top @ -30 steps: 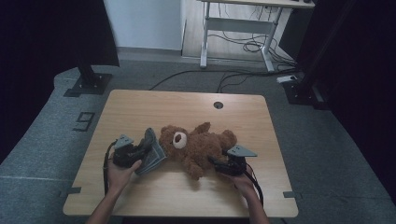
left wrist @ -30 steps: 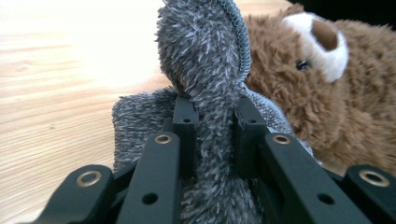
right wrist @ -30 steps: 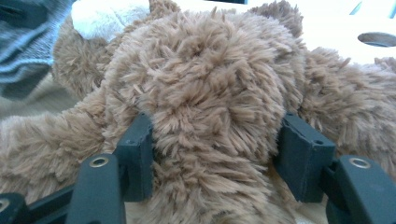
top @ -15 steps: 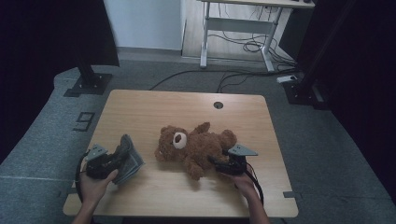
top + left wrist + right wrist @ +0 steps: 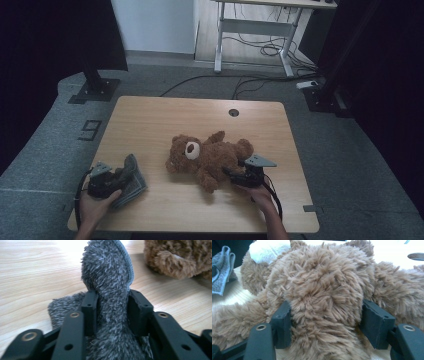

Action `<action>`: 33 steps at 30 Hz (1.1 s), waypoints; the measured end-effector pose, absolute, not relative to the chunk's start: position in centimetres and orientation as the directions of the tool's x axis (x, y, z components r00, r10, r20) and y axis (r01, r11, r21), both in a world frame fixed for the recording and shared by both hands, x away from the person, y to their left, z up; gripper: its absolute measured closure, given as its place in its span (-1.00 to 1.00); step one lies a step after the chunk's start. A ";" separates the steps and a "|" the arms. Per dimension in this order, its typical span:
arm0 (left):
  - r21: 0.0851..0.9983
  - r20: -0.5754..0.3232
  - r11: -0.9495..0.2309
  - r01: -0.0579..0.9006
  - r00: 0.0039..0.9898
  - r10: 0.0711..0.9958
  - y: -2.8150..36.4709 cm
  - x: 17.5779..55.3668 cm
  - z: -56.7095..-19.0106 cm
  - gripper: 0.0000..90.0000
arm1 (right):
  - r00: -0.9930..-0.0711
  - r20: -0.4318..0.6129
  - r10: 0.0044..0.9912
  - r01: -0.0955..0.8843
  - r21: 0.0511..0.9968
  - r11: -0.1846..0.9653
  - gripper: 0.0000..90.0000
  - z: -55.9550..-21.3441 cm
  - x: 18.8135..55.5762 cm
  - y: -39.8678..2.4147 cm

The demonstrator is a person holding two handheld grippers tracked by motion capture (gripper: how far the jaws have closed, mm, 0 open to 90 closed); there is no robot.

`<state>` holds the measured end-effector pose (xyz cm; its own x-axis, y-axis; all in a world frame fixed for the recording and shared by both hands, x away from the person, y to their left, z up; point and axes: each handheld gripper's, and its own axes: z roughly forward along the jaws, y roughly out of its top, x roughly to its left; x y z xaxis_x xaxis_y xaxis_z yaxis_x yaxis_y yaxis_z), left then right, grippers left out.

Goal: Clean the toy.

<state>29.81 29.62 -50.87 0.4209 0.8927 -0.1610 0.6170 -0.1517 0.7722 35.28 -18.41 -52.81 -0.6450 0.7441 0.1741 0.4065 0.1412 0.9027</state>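
Observation:
A brown teddy bear (image 5: 210,157) lies on its back in the middle of the wooden table (image 5: 160,120), head to the left. My right gripper (image 5: 231,174) is shut on a plush limb at the bear's lower body; in the right gripper view the jaws press into the bear's fur (image 5: 322,290) from both sides. Near the table's front left corner, my left gripper (image 5: 121,176) is shut on a grey fuzzy cloth (image 5: 133,181). In the left gripper view the cloth (image 5: 110,277) rises in a fold between the jaws, and part of it lies on the table.
A round cable hole (image 5: 233,112) sits at the back of the table. The table's front left edge is close to the left hand (image 5: 92,207). Beyond the table stand a white desk frame (image 5: 250,35) with cables and black stands on the carpet.
My left gripper has pulled the grey cloth away from the bear's head, left and toward the front corner of the table. The right gripper and the bear have stayed put.

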 end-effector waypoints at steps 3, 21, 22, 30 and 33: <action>0.763 -0.133 -0.173 0.623 0.414 0.900 29.0 30.2 -50.8 0.11 | -0.644 0.175 0.745 0.406 0.903 0.139 -0.26 -52.8 35.2 -18.4; 0.794 -0.176 -0.237 0.560 0.584 0.792 20.1 34.6 -48.1 -0.47 | -0.650 0.173 0.740 0.429 0.887 0.169 -0.54 -52.7 35.1 -18.3; 0.788 -0.201 -0.235 0.569 0.598 0.776 19.3 35.2 -48.3 -0.47 | -0.649 0.178 0.740 0.440 0.881 0.174 -0.58 -52.7 35.2 -18.3; 0.758 -0.251 -0.266 0.595 0.643 0.724 16.5 37.0 -50.4 -0.41 | -0.676 0.191 0.712 0.463 0.861 0.209 -0.46 -53.2 35.4 -18.2; 0.758 -0.256 -0.267 0.596 0.647 0.718 16.4 37.0 -50.6 -0.31 | -0.693 0.158 0.703 0.431 0.872 0.230 -0.19 -53.0 35.3 -18.1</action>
<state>37.04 16.43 -50.64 0.6474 0.7180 -0.2556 0.5955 -0.2673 0.7576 35.31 -18.05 -53.04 -0.6935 0.7031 0.1575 0.4314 0.2301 0.8723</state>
